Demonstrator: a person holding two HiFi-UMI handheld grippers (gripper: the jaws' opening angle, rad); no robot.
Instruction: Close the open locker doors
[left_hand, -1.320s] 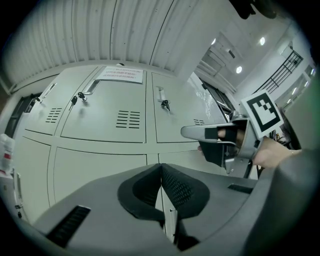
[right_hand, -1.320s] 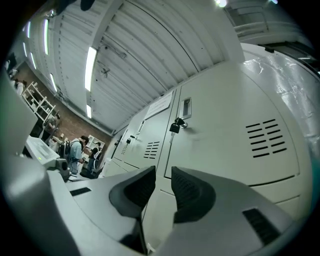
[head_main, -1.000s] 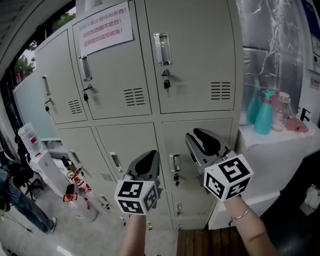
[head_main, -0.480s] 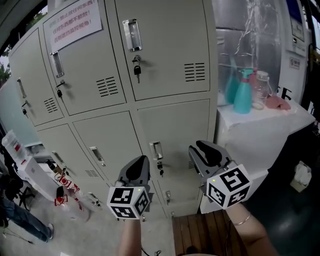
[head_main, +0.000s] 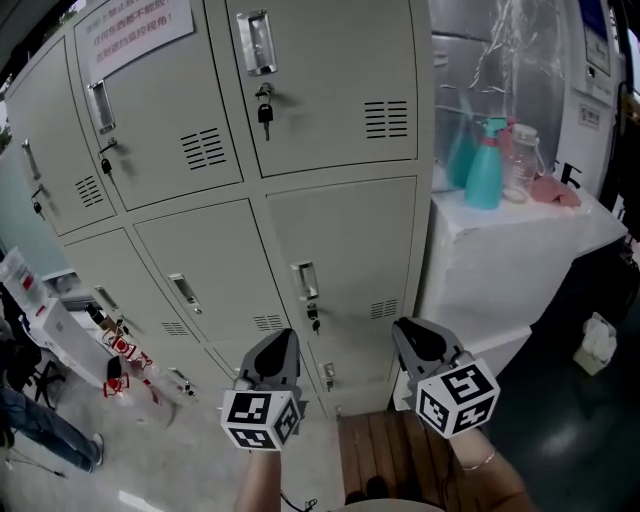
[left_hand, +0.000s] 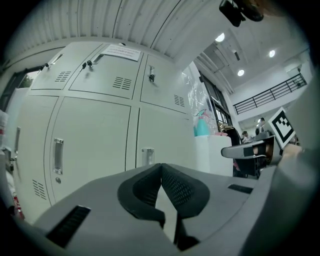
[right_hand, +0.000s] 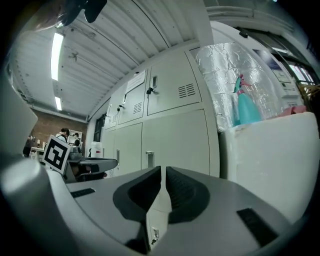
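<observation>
Lockers (head_main: 215, 240) ahead: all visible doors (head_main: 345, 255) flush shut; none left in view. Left gripper (head_main: 277, 350) pressed together, empty. Right gripper (head_main: 420, 338) just closing to narrow slit, nothing between.

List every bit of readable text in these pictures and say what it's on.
Paper notice on an upper locker door: red characters, cut off and too blurred to read.
Marker cubes: square patterns only, no words.
Label on the white machine at right: too small to read.
</observation>
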